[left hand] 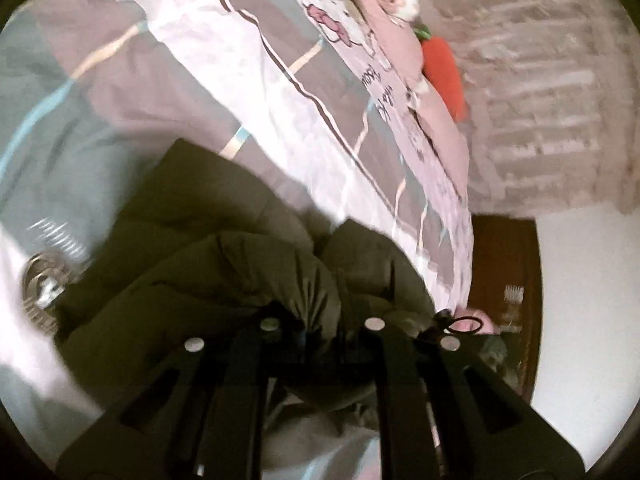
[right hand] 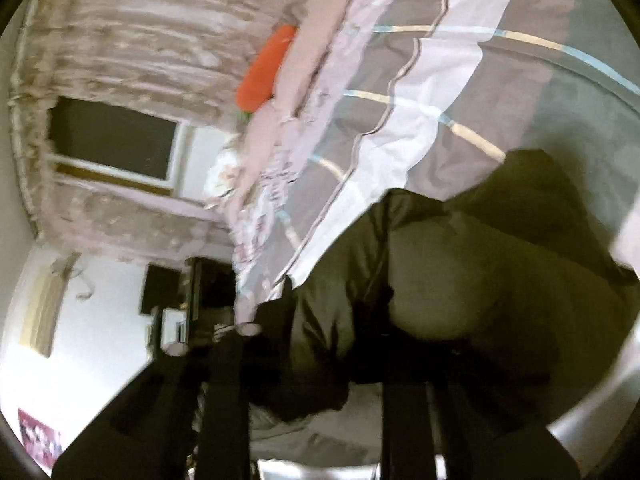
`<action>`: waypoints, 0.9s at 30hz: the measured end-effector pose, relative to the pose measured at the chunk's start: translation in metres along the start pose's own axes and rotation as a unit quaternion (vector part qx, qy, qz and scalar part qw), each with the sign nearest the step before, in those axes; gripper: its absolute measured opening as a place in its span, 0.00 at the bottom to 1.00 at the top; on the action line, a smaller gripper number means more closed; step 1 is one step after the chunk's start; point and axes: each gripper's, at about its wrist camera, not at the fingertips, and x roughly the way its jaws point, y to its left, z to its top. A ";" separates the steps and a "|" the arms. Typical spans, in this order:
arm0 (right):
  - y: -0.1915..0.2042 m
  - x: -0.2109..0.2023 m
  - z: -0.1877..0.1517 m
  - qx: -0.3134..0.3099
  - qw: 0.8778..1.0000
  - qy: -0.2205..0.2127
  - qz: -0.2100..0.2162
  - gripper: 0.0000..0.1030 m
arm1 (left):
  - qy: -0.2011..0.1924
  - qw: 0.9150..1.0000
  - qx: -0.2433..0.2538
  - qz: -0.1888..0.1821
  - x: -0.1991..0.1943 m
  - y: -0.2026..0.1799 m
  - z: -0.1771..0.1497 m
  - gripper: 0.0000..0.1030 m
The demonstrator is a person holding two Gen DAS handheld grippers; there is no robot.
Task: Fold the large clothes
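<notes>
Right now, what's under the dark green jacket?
The plaid bed cover lies under and around the dark green jacket; it is pale, grey and brown checked. What sits directly beneath the jacket's bulk is covered, so anything there cannot be seen.

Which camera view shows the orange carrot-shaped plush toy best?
The left wrist view: the orange carrot-shaped plush toy shows its green top and its full length beside the pink pillow. The right wrist view shows it more blurred, partly hidden behind the pillow.
</notes>
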 end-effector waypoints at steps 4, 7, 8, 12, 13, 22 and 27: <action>-0.018 0.022 0.027 0.011 0.999 -0.032 0.021 0.68 | 0.007 0.997 -0.057 -0.043 0.037 0.023 0.022 0.13; -0.030 0.007 0.047 0.020 0.995 -0.091 0.016 0.80 | 0.016 0.991 -0.107 -0.074 0.049 0.042 0.033 0.15; -0.031 0.002 0.050 0.013 0.994 -0.107 -0.005 0.83 | 0.015 0.990 -0.112 -0.080 0.047 0.044 0.036 0.15; -0.015 -0.004 0.039 -0.045 0.990 -0.108 -0.073 0.87 | -0.016 0.992 -0.093 -0.082 0.033 0.037 0.043 0.35; 0.000 -0.005 0.030 -0.078 0.990 -0.101 -0.059 0.85 | -0.028 0.991 -0.096 -0.092 0.028 0.037 0.043 0.52; 0.074 0.091 -0.079 -0.367 0.913 0.020 -0.175 0.81 | -0.160 0.986 0.015 -0.054 -0.067 -0.021 0.033 0.76; 0.061 0.107 -0.052 -0.359 0.902 -0.030 -0.240 0.81 | 0.024 0.964 0.263 0.010 -0.021 -0.111 -0.019 0.81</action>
